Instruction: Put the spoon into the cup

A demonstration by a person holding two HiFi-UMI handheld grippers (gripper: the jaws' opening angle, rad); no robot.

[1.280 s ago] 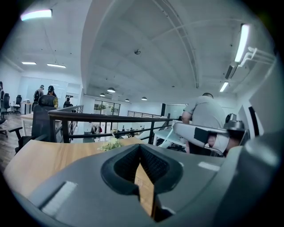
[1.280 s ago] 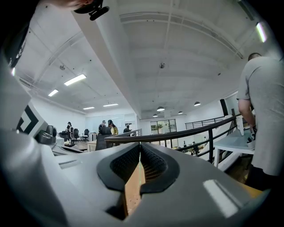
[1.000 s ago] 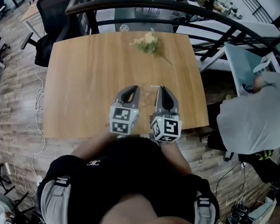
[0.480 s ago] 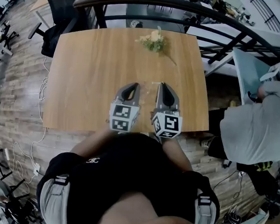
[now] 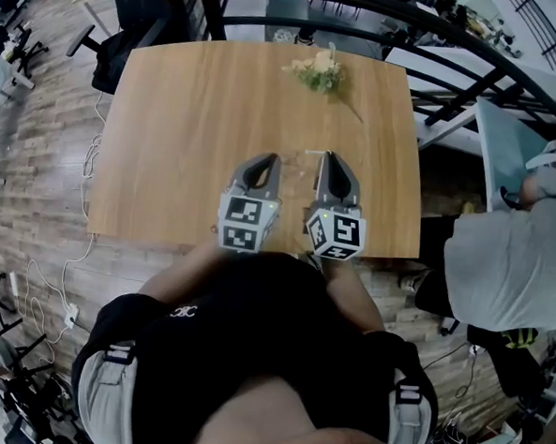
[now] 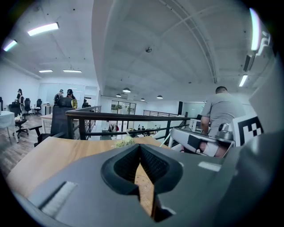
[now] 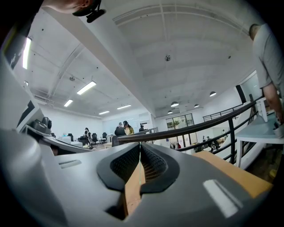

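Note:
I see no spoon and no cup in any view. My left gripper (image 5: pixel 273 159) and right gripper (image 5: pixel 326 156) hover side by side over the near part of the wooden table (image 5: pixel 180 126), both pointing away from me. In the left gripper view the left gripper (image 6: pixel 140 148) has its jaws meeting at the tips with nothing between them. The right gripper (image 7: pixel 140 148) looks the same in its own view. A tiny pale speck (image 5: pixel 308 153) lies on the table by the right gripper's tip; I cannot tell what it is.
A small bunch of flowers (image 5: pixel 318 72) lies at the table's far edge, and the flowers (image 6: pixel 123 141) also show ahead of the left gripper. A dark railing (image 5: pixel 440 29) runs behind the table. A person in grey (image 5: pixel 520 255) bends over at the right. An office chair (image 5: pixel 131 15) stands at the far left.
The head view has shifted a little, so the table sits slightly further right in the picture. Both grippers stay shut, side by side, in about the same place on the table.

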